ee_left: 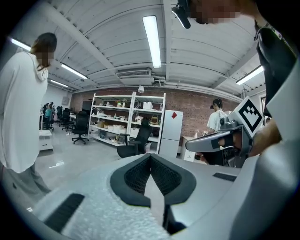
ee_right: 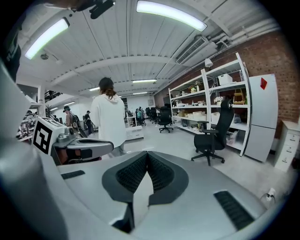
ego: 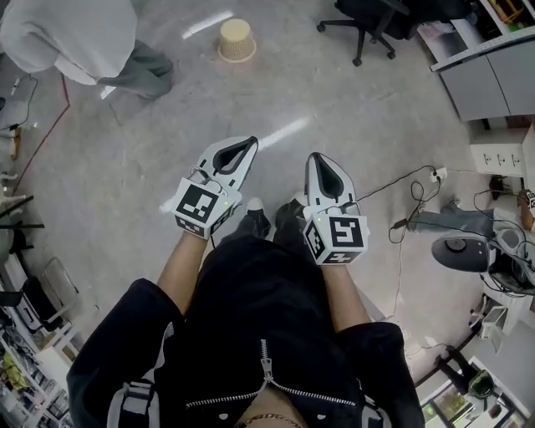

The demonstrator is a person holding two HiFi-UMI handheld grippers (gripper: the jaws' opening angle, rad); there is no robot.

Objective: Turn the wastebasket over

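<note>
Underfoot, a wide grey floor [ego: 334,109], glossy enough to mirror the ceiling lights. Along the brick wall in the left gripper view, open white shelving [ee_left: 117,119] loaded with boxes. At the upper right of the head view, a grey cabinet [ego: 493,75]. At the upper left, a person [ego: 71,33] in a white top and grey trousers, seen from behind in the right gripper view. Near the top edge, a black office chair [ego: 368,21] on castors.

Between that person and the chair, the wastebasket [ego: 236,40]: tan, woven-looking, standing on the floor with the narrower end up and the wider rim down; open or closed on top, impossible to tell. Sits well apart from both grippers, far ahead of them and untouched.

Lower down, held out side by side over a black jacket [ego: 267,334]: the left gripper [ego: 249,143] and the right gripper [ego: 321,159], each white with a black-lined tip and a marker cube at the wrist end. Left gripper jaws pressed fully together, nothing between them. Right gripper jaws likewise closed tight and empty. Point forward and slightly down, near each other but not touching.

Just beneath them, two black shoes [ego: 257,224]. Smallest, off to the right, a white power strip [ego: 436,174] with black cables trailing across the floor.
</note>
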